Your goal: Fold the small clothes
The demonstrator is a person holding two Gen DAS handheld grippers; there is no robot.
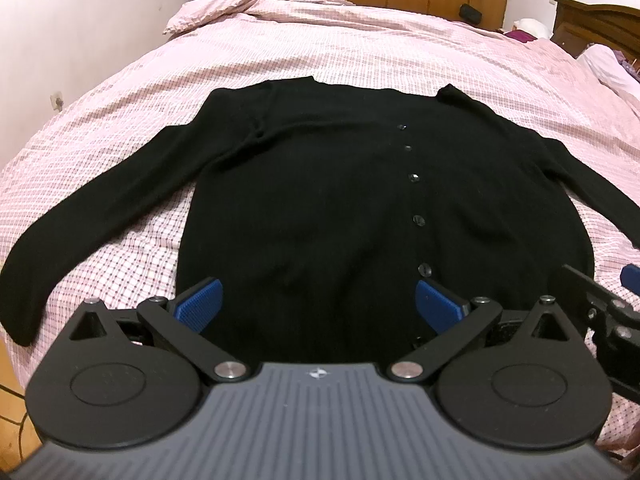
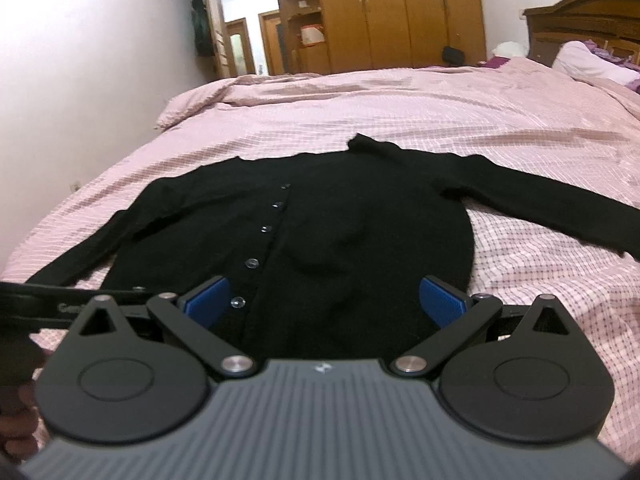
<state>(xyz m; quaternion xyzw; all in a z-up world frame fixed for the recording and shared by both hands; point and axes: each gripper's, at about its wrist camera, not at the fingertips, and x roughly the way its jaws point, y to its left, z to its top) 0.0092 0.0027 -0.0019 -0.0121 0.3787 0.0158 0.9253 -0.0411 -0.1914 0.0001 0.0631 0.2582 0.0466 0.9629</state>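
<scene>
Two grippers, both with jaws spread wide and holding nothing, and I've got them parked at the near hem of the black cardigan [image 1: 320, 184]. My left gripper [image 1: 318, 304] sits over the hem left of the button row [image 1: 414, 178]; my right gripper [image 2: 326, 300] covers the hem from the bottom button to the right side seam. Whether the blue pads [image 1: 200, 306] are touching the knit or just above it, I can't quite tell from here.

Cardigan lies flat, buttoned, front up on the pink checked bedspread [image 1: 360, 48], sleeves out to both sides. My call: nothing is folded yet, so the first fold is the job. To do it well I'd pinch both layers together at a hem corner or a cuff, lift low, and lay the fold across without dragging the body.

Left view gives me the whole left sleeve [image 1: 100, 208] down to its cuff; right view gives me the other sleeve [image 2: 560, 200] full length. Further back, wooden wardrobe [image 2: 400, 12] and headboard [image 2: 584, 12].
</scene>
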